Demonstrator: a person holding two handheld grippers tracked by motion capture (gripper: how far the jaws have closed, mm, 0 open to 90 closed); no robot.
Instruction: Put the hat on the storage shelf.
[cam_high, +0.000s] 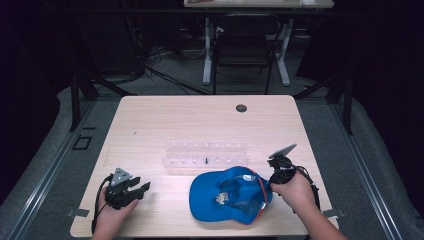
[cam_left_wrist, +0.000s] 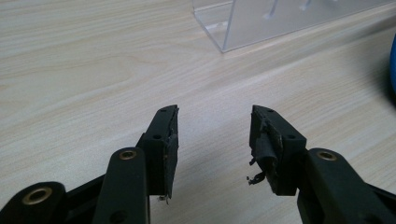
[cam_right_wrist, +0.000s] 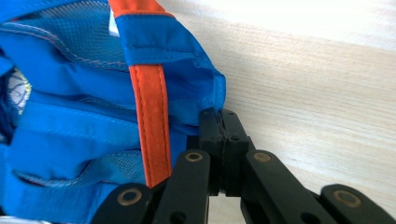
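A person's left hand (cam_high: 112, 210) holds the left claw (cam_high: 141, 188) low over the worktop's (cam_high: 150, 120) near left corner, jaws parted and pointing right with nothing between them. The right hand (cam_high: 294, 192) grips the right claw (cam_high: 271, 184) near the front right edge, forearm entering from below, its jaws pressed together on blue fabric.

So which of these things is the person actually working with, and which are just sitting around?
In use:
- blue cap, its edge pinched by the right gripper
- left gripper, open over bare table, likely ready to help

Possibly next:
- clear plastic rack behind the cap, untouched

Lying about:
- chair and far table beyond
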